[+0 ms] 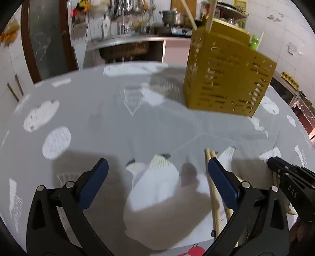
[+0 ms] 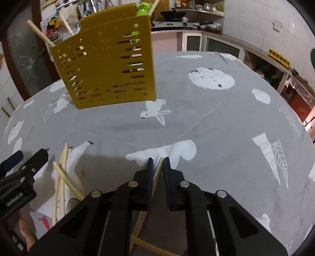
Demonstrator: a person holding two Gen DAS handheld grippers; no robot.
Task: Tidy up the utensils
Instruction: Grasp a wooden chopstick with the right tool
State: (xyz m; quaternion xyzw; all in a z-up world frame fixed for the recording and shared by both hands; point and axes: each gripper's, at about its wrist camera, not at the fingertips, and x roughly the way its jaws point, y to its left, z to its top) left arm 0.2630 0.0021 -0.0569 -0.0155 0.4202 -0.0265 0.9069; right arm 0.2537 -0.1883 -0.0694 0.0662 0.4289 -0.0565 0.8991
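Standing at the far side of the counter (image 2: 216,122) under its grey patterned cloth, the yellow slotted holder (image 2: 110,65) already carries part of the load — several wooden sticks (image 2: 40,33) lean out of its top and a green utensil (image 2: 142,8) shows above its rim, so some sorting appears done. Work remains: a loose bundle of chopsticks (image 2: 61,177) lies crossed on the cloth at the near edge, well apart from the holder, and in the left wrist view the same bundle (image 1: 213,195) runs under and beside that tool's right finger. Judged from this, the task is partway through, with several pieces left to move. The right claw (image 2: 157,163) is drawn narrow, its blue pads pinching a single chopstick (image 2: 157,173) that slants down between them toward the camera; its lower end passes out of sight beneath the tool. The left claw (image 1: 157,173) stands wide apart over a white print on the cloth and grips nothing — whether its right finger actually touches the bundle cannot be told from these views.
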